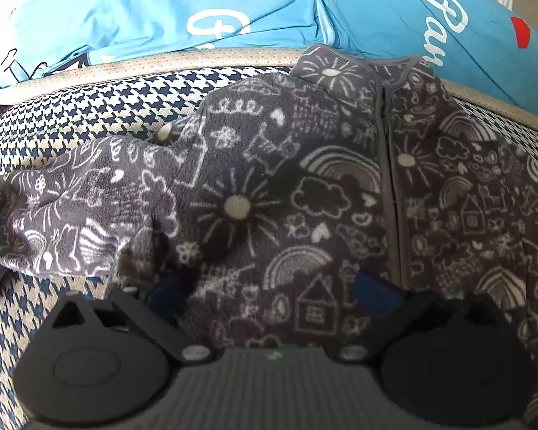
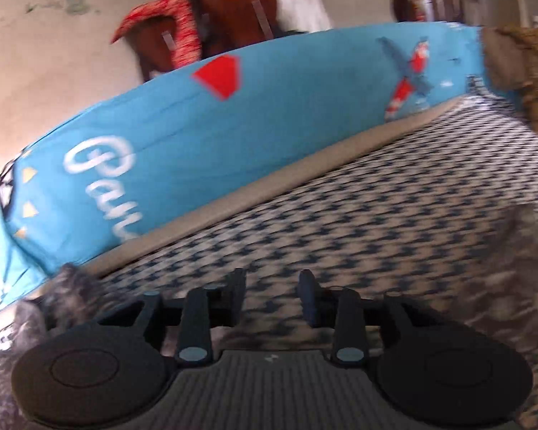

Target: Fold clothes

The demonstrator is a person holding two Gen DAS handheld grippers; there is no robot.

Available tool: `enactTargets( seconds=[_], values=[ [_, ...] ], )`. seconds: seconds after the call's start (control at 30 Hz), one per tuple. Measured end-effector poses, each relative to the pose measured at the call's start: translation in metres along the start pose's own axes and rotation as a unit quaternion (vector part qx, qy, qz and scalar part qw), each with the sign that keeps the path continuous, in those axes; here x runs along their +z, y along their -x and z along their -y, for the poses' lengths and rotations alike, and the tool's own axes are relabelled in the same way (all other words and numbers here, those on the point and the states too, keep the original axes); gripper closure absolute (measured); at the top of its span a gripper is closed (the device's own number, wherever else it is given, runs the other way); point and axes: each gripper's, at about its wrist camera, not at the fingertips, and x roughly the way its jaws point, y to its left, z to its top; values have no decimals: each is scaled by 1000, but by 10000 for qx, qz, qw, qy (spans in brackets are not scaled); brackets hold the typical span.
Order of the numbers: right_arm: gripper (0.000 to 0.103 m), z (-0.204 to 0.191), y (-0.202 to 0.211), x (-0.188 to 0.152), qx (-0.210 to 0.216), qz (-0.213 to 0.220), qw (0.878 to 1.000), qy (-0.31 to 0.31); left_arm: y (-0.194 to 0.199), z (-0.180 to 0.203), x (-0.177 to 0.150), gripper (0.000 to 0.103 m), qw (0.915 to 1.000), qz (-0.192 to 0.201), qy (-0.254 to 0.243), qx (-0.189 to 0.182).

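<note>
Fleece jacket [image 1: 305, 186] fills left view, jaws apart; right jaws apart, empty.

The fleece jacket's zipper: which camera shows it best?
Left wrist view: the zipper runs down the grey patterned fleece jacket, sharp and unobstructed. The right wrist view shows only blurred jacket edges, no zipper.

The left gripper [image 1: 269, 294] points steeply downward, its fingers [image 1: 376, 292] spread wide apart. The right gripper [image 2: 270, 295] tilts downward, fingers [image 2: 306, 295] parted with nothing between them.
</note>
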Motion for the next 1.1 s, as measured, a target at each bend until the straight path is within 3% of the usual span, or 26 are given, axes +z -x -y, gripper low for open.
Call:
enactTargets(
  seconds=[0.17,0.47,0.73,0.97,1.0,1.03,1.1],
  values=[
    [59,37,7,8,-615,92,9980,-101,-1,3,-1,0,10000,2,-52,26],
    [31,106,16,21,-1465,272,9873,-542,-1,8,-4,0,9998,5,-171,29],
    [29,141,13,20,-1847,178,9806,-624,-2,14,-6,0,9995,23,-300,56],
    [30,158,1,15,-1558,-151,9838,-879,-3,16,-7,0,9993,23,-353,98],
    [34,160,0,14,-1473,-187,9845,-938,-3,15,-7,0,9993,23,-362,94],
    [50,162,0,13,-1349,-199,9853,-1031,-3,14,-7,0,9993,24,-371,89],
    [64,162,1,12,-1220,-181,9859,-1129,-3,15,-7,0,9992,25,-385,94]
  ],
)
